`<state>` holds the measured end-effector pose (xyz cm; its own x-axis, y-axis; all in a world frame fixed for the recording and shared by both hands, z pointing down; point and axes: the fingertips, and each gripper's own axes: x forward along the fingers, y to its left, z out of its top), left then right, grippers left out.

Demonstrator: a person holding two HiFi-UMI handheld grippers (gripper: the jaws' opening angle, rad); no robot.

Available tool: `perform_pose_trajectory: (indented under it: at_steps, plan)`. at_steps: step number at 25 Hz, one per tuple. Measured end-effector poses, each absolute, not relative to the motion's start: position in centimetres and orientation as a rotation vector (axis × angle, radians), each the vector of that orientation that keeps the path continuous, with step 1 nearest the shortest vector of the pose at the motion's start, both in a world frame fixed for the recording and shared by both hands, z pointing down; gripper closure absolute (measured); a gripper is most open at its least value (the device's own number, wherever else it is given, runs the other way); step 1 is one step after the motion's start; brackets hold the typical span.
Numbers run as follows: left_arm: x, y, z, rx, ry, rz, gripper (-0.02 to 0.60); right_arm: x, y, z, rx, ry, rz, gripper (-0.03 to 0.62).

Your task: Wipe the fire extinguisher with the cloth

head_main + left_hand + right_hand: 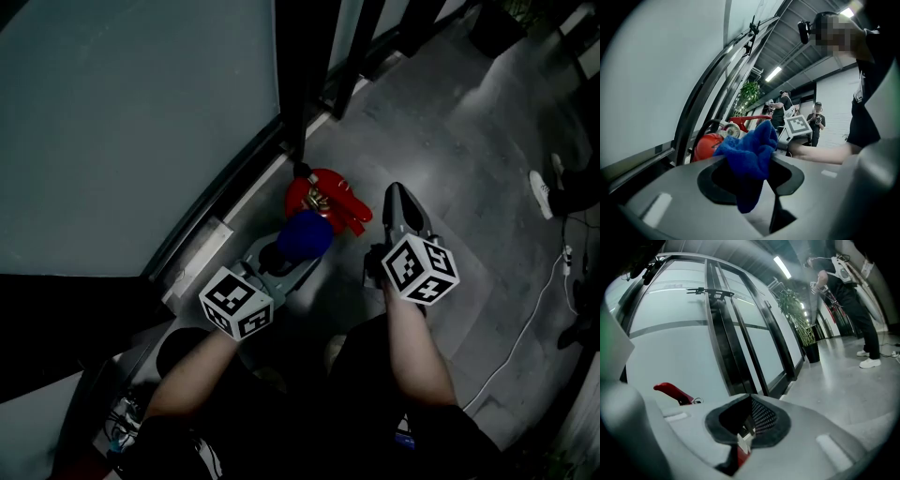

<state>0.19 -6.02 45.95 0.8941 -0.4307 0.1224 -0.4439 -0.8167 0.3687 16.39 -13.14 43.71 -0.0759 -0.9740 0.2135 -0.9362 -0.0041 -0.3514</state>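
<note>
A red fire extinguisher (328,199) stands on the floor against the glass wall. My left gripper (292,255) is shut on a bunched blue cloth (305,234), which is held against the extinguisher's near side, just below its top. In the left gripper view the blue cloth (752,152) bulges out of the left gripper (754,176), with the red extinguisher (707,145) and its gauge (731,131) right behind it. My right gripper (396,195) hovers just right of the extinguisher's handle, jaws together. In the right gripper view the right gripper (751,422) is shut and the red handle (671,391) shows at the left.
A glass wall with dark frames (292,84) runs along the left, with a raised sill (211,253) at its foot. A white cable (525,328) trails over the grey floor on the right. Other people (816,123) stand further off, and a potted plant (806,333) is by the wall.
</note>
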Motion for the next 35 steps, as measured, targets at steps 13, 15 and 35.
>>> perform_pose_trajectory:
  at_steps: [13, 15, 35]
  plan:
    - [1.2, -3.9, 53.5, 2.632, -0.534, 0.29, 0.417, 14.5, -13.2, 42.8, -2.006, 2.191, -0.611, 0.591]
    - [1.2, -4.0, 55.0, 2.596, -0.527, 0.317, 0.417, 14.2, -12.9, 42.6, -1.999, 2.2, -0.606, 0.591]
    - [1.5, -4.3, 67.9, 2.399, -0.429, 0.599, 0.417, 13.9, -10.9, 40.9, -1.933, 2.237, -0.601, 0.591]
